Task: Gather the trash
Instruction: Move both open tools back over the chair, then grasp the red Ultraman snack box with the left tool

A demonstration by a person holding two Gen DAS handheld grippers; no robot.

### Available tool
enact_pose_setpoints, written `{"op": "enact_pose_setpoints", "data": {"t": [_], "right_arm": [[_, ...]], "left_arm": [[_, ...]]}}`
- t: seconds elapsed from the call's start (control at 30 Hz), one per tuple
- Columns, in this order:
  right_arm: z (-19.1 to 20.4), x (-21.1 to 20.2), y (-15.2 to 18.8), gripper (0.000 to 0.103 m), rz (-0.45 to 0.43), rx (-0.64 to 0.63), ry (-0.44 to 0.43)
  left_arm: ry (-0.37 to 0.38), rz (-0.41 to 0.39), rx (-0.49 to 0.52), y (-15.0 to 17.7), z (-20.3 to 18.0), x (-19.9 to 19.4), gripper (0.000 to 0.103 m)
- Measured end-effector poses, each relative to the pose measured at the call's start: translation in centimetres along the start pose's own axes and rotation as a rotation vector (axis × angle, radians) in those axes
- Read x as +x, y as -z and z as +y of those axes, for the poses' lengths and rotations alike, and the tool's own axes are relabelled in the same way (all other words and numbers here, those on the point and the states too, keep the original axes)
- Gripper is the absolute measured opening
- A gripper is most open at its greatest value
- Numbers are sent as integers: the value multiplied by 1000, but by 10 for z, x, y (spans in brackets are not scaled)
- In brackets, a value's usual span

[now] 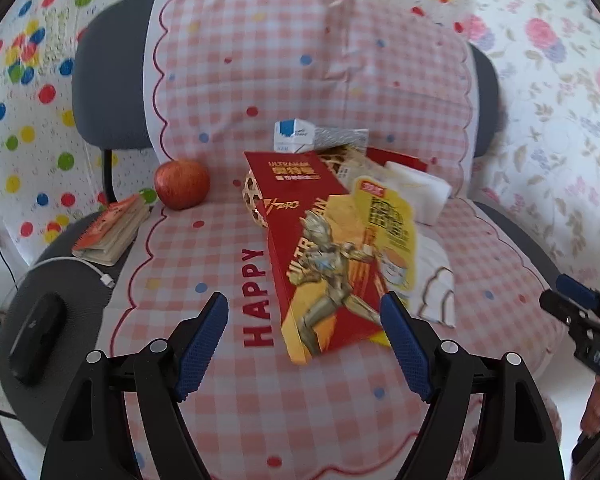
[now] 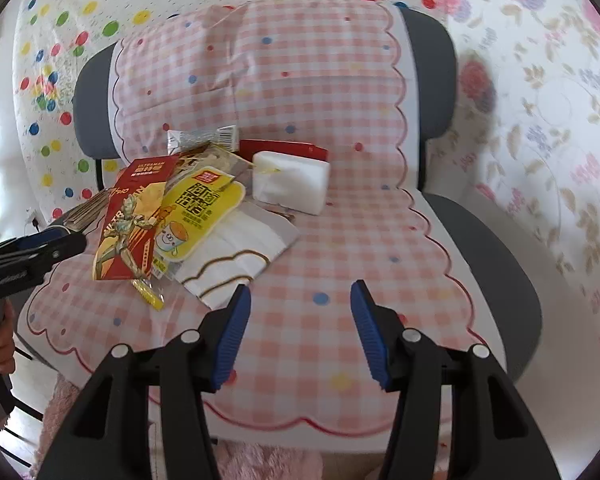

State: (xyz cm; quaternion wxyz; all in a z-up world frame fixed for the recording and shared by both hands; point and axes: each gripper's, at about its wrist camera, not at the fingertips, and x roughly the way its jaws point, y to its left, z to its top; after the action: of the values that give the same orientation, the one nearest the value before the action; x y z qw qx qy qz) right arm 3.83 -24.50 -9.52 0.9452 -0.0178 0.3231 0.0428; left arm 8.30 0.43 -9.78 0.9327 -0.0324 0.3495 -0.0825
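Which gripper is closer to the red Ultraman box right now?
Left. The open left gripper has the red Ultraman box between its fingertips; the open right gripper hangs off to the box's right, over bare cloth.

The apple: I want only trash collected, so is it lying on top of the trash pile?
No, the apple sits apart on the checked cloth, left of the red box and beside the small book.
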Motion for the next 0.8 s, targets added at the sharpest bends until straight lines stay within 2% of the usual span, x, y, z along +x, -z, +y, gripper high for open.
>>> {"op": "enact_pose_setpoints", "data": {"t": [0.07,0.13,0.3,0.4,0.47,0.53,0.57,0.7,0.8], "right_arm": [[3,7,-1,51,3,-7,-4],[4,14,-1,51,13,-6,-14],[-3,28,3,51,47,2,-19],[-6,31,6,51,59,13,-15],[-7,31,6,51,64,15,-12],[-7,31,7,51,68,11,-6],[-6,30,7,51,70,7,-3],[-1,28,8,52,73,-3,4],[4,26,6,52,72,-15,4]], "left_arm": [[-10,17,-3,-3,-3,13,79],[-20,40,-15,-5,-5,28,86],[3,104,-68,-5,1,56,86],[43,113,-83,-8,2,65,86],[50,116,-86,-10,2,66,80],[63,110,-81,-13,1,65,62],[54,99,-73,-14,0,62,59],[47,43,-65,-20,1,44,28],[62,-6,-47,-24,5,25,15]]}}
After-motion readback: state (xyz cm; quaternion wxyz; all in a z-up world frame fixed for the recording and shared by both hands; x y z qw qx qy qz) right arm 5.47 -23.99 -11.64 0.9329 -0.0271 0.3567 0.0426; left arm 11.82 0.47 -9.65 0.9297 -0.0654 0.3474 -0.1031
